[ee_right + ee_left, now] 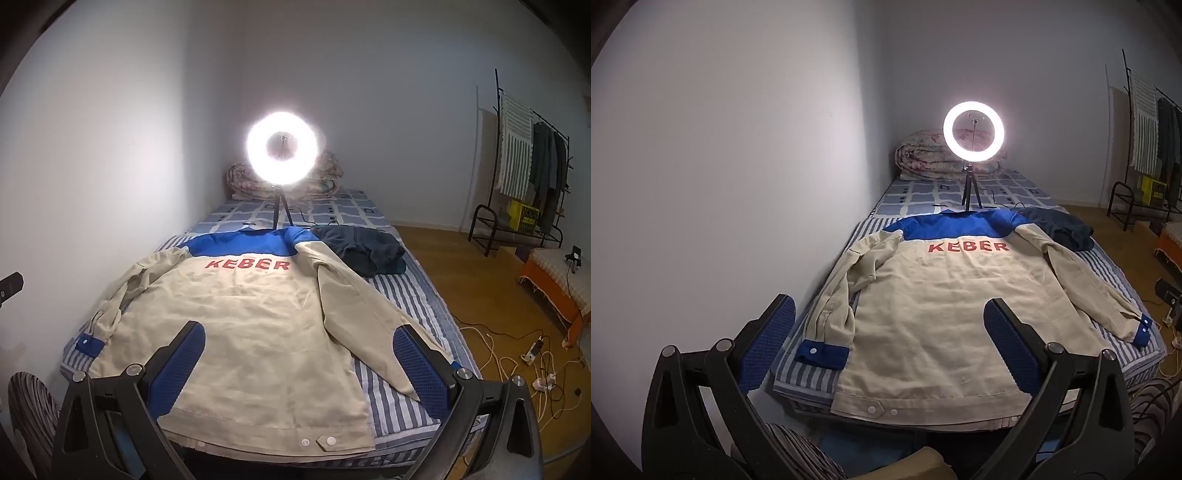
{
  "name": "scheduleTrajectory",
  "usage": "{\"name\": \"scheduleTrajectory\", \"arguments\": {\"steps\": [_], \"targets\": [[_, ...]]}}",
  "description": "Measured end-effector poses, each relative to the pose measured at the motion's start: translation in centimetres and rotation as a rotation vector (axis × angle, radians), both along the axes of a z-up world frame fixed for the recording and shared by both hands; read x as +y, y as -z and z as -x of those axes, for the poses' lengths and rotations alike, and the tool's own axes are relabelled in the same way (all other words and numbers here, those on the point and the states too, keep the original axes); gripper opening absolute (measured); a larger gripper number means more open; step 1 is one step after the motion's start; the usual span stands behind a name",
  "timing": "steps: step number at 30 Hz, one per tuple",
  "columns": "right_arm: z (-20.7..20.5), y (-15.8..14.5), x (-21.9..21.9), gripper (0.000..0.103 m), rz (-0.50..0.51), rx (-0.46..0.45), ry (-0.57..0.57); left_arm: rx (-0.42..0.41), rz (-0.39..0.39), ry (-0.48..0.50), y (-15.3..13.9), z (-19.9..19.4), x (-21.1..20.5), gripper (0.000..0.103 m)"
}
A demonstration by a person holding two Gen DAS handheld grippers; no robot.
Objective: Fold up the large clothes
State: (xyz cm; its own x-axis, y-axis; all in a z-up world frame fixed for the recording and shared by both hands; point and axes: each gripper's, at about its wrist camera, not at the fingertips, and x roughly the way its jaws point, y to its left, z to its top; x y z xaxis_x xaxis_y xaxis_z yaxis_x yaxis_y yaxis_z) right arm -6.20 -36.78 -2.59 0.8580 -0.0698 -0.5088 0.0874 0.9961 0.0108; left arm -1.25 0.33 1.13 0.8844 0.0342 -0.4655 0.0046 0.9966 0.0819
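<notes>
A beige jacket (938,306) with a blue yoke, blue cuffs and red letters lies back-up and spread flat on the striped bed (1115,273). Its hem faces me and both sleeves lie out to the sides. My left gripper (888,314) hovers open above the hem's left half, with nothing between its blue pads. In the right wrist view the same jacket (240,317) fills the bed (402,295). My right gripper (299,339) is open over the hem's right half, and its right finger (421,365) covers the right sleeve's cuff.
A lit ring light on a small tripod (973,133) stands on the bed behind the collar. A dark blue garment (364,251) lies beside the right shoulder. A rolled quilt (923,158) sits at the far end. The wall runs along the left; cables (524,354) and a clothes rack (528,166) stand on the right.
</notes>
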Motion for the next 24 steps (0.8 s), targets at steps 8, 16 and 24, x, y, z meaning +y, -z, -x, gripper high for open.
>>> {"name": "scheduleTrajectory", "arguments": {"steps": [8,16,24], "targets": [[0.1,0.1,-0.2,0.103,-0.009,-0.002,0.007,-0.004,0.003,-0.001,-0.9,-0.1,-0.1,0.103],[0.0,0.0,-0.1,0.103,-0.006,-0.004,0.009,-0.005,0.010,0.004,-1.3,0.0,-0.3,0.103],[0.0,0.0,-0.1,0.103,-0.008,-0.004,0.010,-0.010,0.014,0.001,-1.7,-0.1,-0.4,0.103]]}}
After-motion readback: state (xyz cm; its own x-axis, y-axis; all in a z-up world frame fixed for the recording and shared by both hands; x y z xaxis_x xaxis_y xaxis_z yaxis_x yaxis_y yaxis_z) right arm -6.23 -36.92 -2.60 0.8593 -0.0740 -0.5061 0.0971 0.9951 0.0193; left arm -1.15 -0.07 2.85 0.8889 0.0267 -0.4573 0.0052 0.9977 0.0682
